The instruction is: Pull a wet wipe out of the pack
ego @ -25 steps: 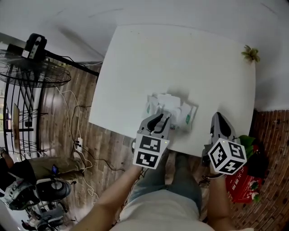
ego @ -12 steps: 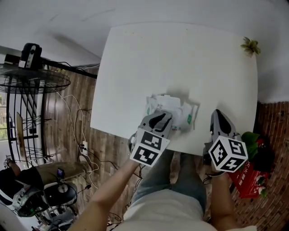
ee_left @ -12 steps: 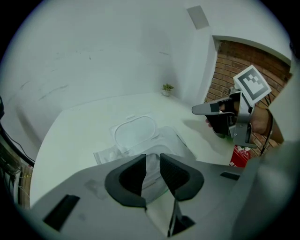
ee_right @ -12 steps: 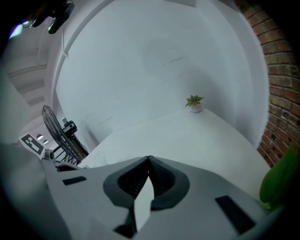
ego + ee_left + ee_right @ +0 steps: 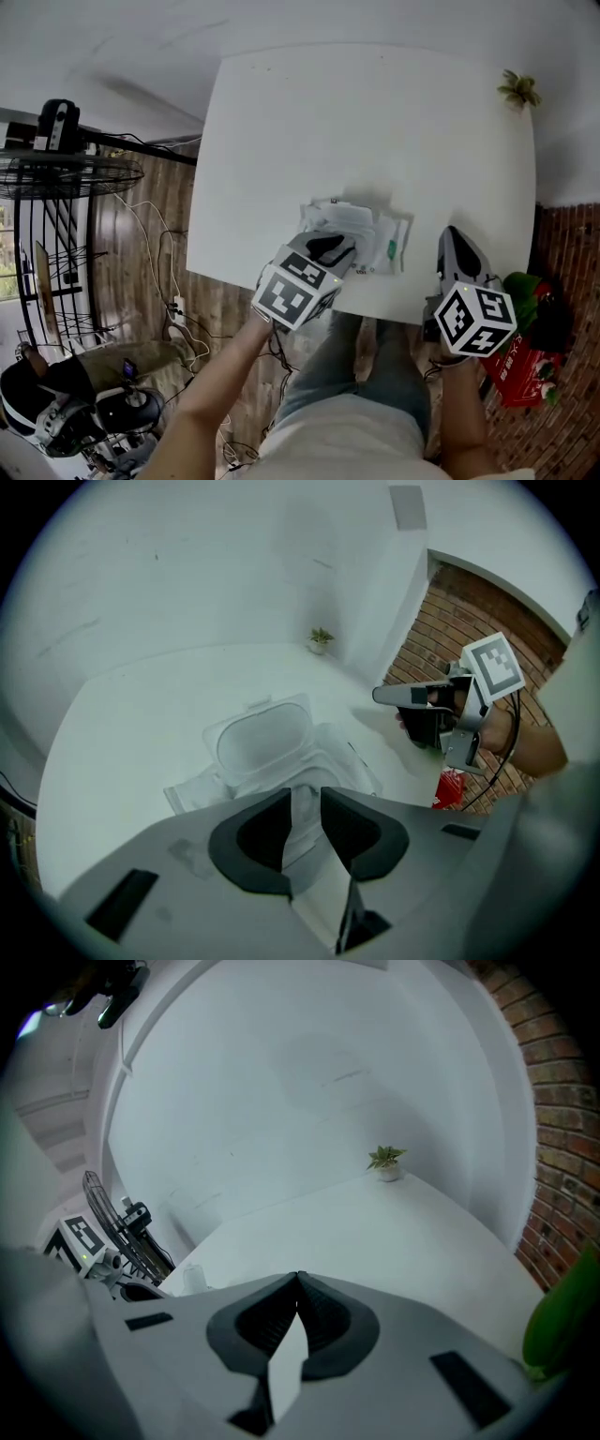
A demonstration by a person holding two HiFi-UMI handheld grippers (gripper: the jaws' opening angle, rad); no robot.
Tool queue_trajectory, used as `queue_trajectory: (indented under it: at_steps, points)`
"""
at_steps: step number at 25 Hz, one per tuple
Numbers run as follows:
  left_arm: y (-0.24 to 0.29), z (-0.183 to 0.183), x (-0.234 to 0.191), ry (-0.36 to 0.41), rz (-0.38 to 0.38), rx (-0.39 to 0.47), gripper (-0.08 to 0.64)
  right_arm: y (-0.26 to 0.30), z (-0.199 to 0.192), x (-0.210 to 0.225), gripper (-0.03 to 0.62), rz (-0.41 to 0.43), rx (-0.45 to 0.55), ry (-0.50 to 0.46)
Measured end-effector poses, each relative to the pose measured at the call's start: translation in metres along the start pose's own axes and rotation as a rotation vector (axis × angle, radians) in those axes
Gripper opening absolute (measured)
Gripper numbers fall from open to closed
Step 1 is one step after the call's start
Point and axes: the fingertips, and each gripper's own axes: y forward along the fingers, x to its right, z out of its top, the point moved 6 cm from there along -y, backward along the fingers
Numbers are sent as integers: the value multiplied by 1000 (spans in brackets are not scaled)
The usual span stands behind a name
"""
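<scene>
The wet wipe pack (image 5: 382, 242) lies near the white table's (image 5: 375, 122) front edge, with its clear lid (image 5: 258, 738) flipped open. My left gripper (image 5: 330, 247) is over the pack's near side. In the left gripper view its jaws (image 5: 302, 810) are shut on a white wet wipe (image 5: 302, 832) that rises from the pack's opening. My right gripper (image 5: 453, 242) hovers right of the pack, apart from it, and is shut with nothing in it (image 5: 298, 1281). It also shows in the left gripper view (image 5: 412, 696).
A small potted plant (image 5: 518, 91) stands at the table's far right corner. Left of the table are a fan (image 5: 66, 169) and cables on the wooden floor. A red box (image 5: 516, 375) and green leaves (image 5: 525, 291) sit by the brick wall on the right.
My left gripper has drawn back and swung a little to the left with the wipe between its jaws. The right gripper has stayed where it was.
</scene>
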Motion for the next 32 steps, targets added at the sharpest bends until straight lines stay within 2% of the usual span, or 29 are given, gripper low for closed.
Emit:
queue_trajectory:
  at_steps: [6,11,18,32]
  points:
    - [4,0,-4,-23,-59,-48,98,0,-1,3,2,-3,-1,10]
    - [5,-2,-6,-69,-108,-58,92,2,1,3,2,1,4,17]
    - [6,-2,-8,-86,-169,-77,81,5,4,6,2,-4,10,24]
    - [9,-1,-8,-85,-191,-89,25,11,9,6,2,-6,10,27]
